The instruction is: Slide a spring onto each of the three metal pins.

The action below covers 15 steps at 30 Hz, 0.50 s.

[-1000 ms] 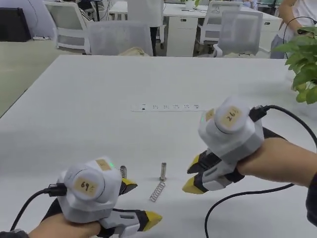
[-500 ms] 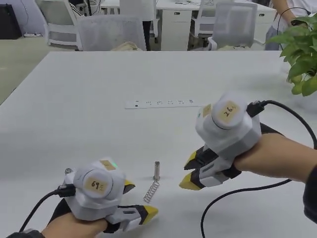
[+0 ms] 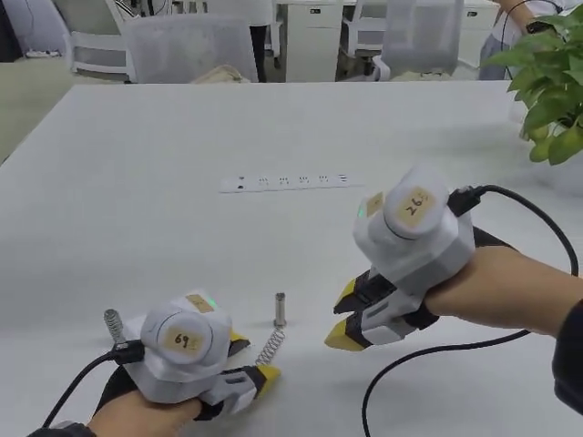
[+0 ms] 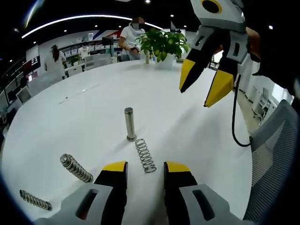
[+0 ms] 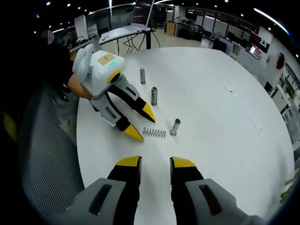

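A white desk (image 3: 182, 164). Near left, the left claw (image 3: 255, 357) is slightly parted and empty. The right claw (image 3: 339, 319) is likewise parted and empty. Between them stands a bare pin (image 3: 280, 309). A loose spring (image 3: 270, 346) lies flat just near it. Two sprung pins (image 5: 153, 95) stand further left.

Table (image 3: 182, 137): broad, white, matte, running back toward the far seats.
Power strip (image 3: 284, 182): white, flat on the tabletop near its middle, sockets in a row.
Plant (image 3: 547, 82): green and leafy, at the table's far right edge.
Chairs (image 3: 187, 50): grey mesh backs, lined up along the far side.
Desks (image 3: 310, 36): white, with drawer units, behind the chairs.
Floor (image 3: 27, 100): pale greenish beige.
Ceiling: dark, crossed by a curved light strip (image 4: 84, 18).
Person (image 4: 133, 40): standing beyond the plant.
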Tool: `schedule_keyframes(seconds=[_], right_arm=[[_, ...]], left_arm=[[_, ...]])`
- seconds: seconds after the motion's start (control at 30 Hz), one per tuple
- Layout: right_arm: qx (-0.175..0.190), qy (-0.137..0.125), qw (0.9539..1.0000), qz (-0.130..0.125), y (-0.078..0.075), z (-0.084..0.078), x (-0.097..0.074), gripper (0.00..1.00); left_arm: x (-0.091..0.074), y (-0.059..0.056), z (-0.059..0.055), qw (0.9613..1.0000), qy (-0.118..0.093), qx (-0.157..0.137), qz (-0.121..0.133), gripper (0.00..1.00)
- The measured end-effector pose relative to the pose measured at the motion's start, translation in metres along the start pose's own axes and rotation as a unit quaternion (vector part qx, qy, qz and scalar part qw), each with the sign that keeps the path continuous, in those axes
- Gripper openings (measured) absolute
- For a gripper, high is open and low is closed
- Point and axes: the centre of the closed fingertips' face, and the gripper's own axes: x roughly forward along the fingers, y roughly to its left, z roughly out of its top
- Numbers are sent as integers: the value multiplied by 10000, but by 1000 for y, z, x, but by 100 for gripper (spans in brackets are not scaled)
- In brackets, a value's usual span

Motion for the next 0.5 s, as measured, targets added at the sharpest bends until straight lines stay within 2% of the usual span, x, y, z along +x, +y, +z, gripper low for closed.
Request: schedule_keyframes(seconds=[0.5], right_arm=[[30,23,10000,20,4,-1,2,22]], left_arm=[[3,4,-3,10000,0,74,42,12]])
